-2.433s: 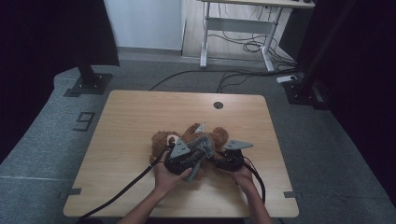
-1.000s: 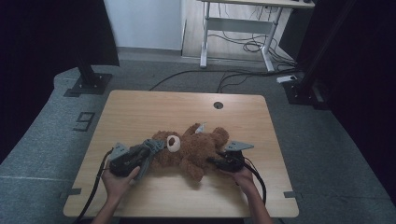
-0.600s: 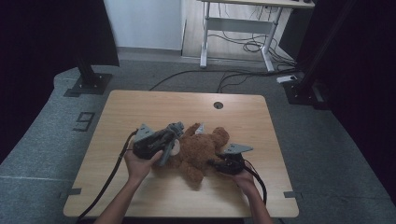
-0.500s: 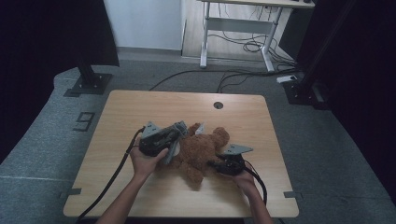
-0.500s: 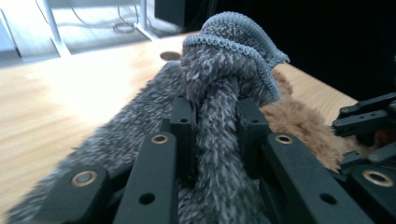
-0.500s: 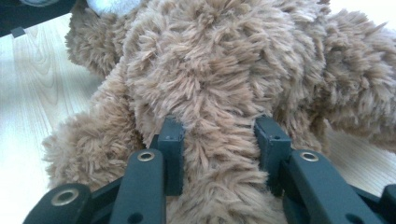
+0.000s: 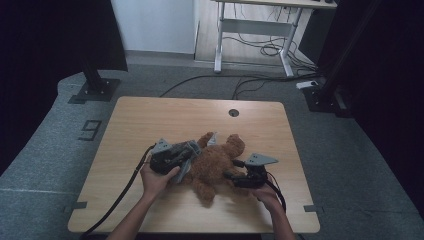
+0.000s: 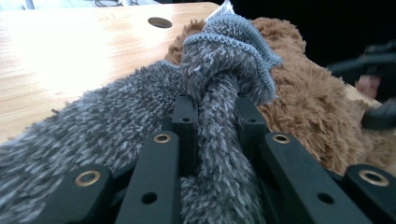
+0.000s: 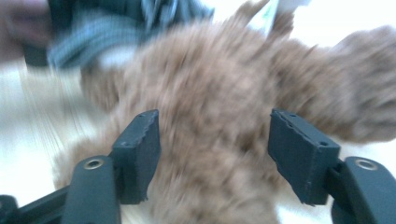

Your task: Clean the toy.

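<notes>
A brown teddy bear (image 7: 220,160) lies on the wooden table (image 7: 150,120). My left gripper (image 7: 191,151) is at the bear's left side, shut on a fold of grey fuzzy cloth (image 7: 184,169). In the left gripper view the cloth (image 8: 219,88) bunches up between the jaws of the left gripper (image 8: 215,109), with the bear (image 8: 303,93) just behind it. My right gripper (image 7: 229,175) is at the bear's lower right. Its jaws have just been opening. In the right gripper view the right gripper (image 9: 215,144) stands open, its jaws wide on either side of the bear's fur (image 9: 224,93).
A round cable hole (image 7: 233,113) sits near the table's far edge. Black cables trail from both grippers over the near edge. Beyond the table are a white desk frame (image 7: 250,30), floor cables and two black stand bases (image 7: 95,90).
My left gripper has carried the grey cloth from the table's left side rightwards to the bear. The right hand has stayed at the bear's lower right.
</notes>
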Motion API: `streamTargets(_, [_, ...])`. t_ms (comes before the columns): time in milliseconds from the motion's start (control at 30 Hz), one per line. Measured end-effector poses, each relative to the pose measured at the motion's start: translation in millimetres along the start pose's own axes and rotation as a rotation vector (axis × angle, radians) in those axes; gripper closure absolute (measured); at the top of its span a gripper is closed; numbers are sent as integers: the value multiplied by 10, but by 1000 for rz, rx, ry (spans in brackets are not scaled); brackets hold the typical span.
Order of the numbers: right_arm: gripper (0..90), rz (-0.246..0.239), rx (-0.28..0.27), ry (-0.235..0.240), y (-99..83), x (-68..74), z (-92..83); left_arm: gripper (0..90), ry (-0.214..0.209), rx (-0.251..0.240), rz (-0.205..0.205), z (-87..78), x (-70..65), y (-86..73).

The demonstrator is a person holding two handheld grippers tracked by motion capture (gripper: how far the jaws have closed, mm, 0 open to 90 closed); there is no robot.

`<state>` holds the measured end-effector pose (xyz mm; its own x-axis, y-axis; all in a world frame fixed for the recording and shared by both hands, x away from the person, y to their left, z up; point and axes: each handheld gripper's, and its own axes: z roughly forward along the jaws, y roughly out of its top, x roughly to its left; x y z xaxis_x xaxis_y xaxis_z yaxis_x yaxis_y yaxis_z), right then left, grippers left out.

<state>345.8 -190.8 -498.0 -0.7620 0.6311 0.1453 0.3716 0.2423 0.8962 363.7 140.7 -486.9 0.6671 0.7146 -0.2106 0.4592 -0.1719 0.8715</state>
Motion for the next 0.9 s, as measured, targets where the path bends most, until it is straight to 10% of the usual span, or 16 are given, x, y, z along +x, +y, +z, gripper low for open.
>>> streamTargets(200, [269, 81, -6, -7, 150, 27, 81, 747, -3, -20, 7, -60, -79, -93])
streamTargets(467, [226, 72, 83, -18, 63, 107, 309, 747, -2, -31, 15, -104, -126, -148])
streamTargets(900, [539, -7, 68, -34, -96, 174, 307, 746, -41, -10, 66, 16, -458, 217])
